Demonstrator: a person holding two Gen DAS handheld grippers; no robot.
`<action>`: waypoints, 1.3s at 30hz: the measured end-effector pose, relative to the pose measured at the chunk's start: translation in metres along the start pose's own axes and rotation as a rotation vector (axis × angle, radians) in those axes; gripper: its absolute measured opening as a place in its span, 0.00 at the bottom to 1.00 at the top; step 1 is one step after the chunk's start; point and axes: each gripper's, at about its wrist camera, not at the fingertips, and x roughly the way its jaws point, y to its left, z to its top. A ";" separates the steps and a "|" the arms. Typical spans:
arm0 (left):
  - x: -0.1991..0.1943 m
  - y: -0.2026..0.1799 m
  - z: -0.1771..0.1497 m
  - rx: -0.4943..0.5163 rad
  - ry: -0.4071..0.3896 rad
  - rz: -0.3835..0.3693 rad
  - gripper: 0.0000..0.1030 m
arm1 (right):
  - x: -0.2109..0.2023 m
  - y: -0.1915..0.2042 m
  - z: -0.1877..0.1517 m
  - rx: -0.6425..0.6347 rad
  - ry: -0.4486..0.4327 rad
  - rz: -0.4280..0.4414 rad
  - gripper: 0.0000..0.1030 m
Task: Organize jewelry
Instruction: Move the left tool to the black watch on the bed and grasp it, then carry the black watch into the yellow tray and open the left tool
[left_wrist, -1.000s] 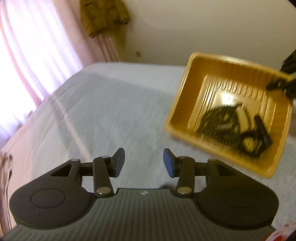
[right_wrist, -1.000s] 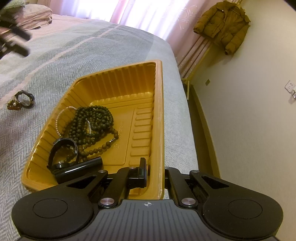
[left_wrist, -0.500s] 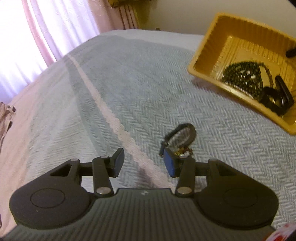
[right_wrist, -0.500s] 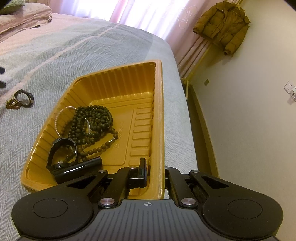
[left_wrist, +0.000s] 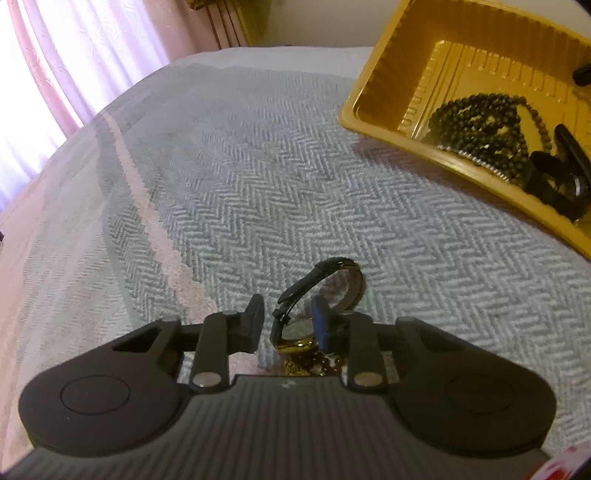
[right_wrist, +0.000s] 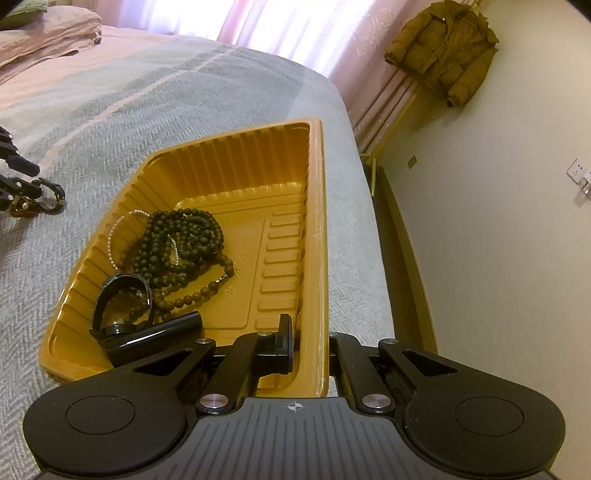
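Watch (left_wrist: 325, 288) w/ dark strap and gold case lies on the grey herringbone bedspread (left_wrist: 240, 177), well apart from the yellow tray (left_wrist: 373, 85); left gripper (left_wrist: 288, 321) is down over it, jaws closing w/ strap between them, pads not clearly pressing yet, and a small brown bead bracelet (left_wrist: 317, 360) sits just beside the watch. Right gripper (right_wrist: 310, 343) has jaws pinched tight on the tray's near wall (right_wrist: 317, 258); inside the tray are a dark bead necklace (right_wrist: 184, 240), a thin pearl strand (right_wrist: 114, 236), another black watch (right_wrist: 122, 306) and a black tube (right_wrist: 162, 332).
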 end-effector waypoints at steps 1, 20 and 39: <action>0.003 0.000 0.000 0.005 0.005 0.004 0.23 | 0.000 0.000 0.000 0.000 0.000 0.000 0.04; -0.030 0.026 0.010 -0.094 -0.053 0.013 0.08 | -0.001 0.002 0.000 -0.004 -0.007 0.000 0.04; -0.063 -0.054 0.078 -0.034 -0.168 -0.162 0.08 | -0.005 0.000 0.000 -0.003 -0.011 0.004 0.04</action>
